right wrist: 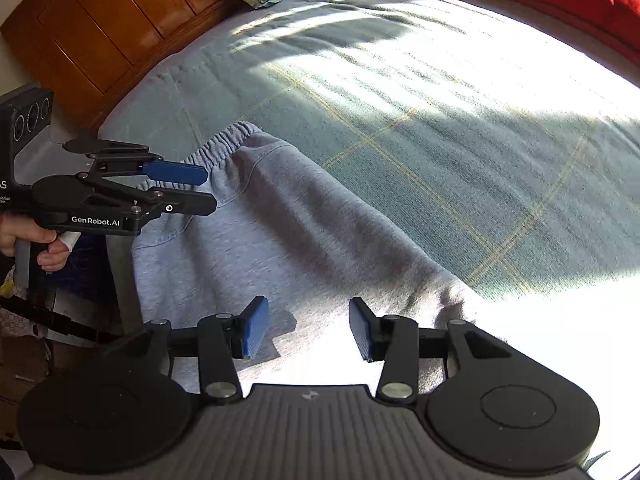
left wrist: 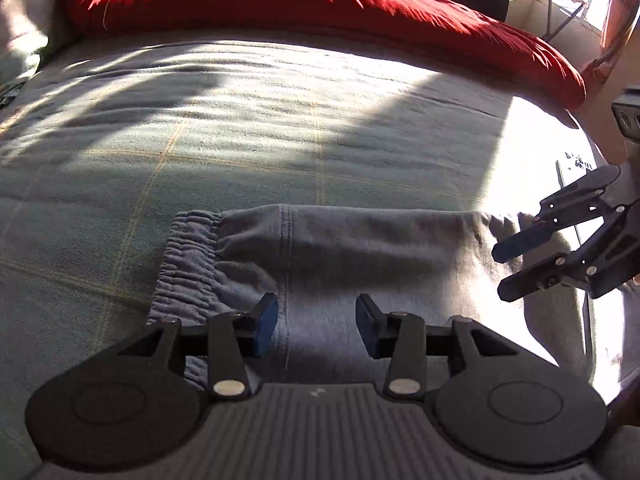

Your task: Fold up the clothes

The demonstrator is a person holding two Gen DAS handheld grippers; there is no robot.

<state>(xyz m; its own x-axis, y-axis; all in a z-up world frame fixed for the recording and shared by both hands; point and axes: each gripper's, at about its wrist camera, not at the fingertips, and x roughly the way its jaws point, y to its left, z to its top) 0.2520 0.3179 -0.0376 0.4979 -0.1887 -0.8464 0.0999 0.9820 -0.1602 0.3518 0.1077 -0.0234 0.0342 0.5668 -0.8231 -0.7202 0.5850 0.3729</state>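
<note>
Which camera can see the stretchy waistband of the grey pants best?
The left wrist view. There the gathered waistband lies in plain sight on the bed, just left of the left claw. In the right wrist view the waistband is farther off, and the left claw hangs in front of part of it.

Left wrist view: we look steeply down, close over the grey trousers (left wrist: 320, 248) | right wrist view: same, close, facing the headboard (right wrist: 104, 28) | shared: trousers, bed cover (left wrist: 240, 140).

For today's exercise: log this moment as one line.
left gripper: open, empty | right gripper: open, empty | grey sweatpants: folded, flat on bed
</note>
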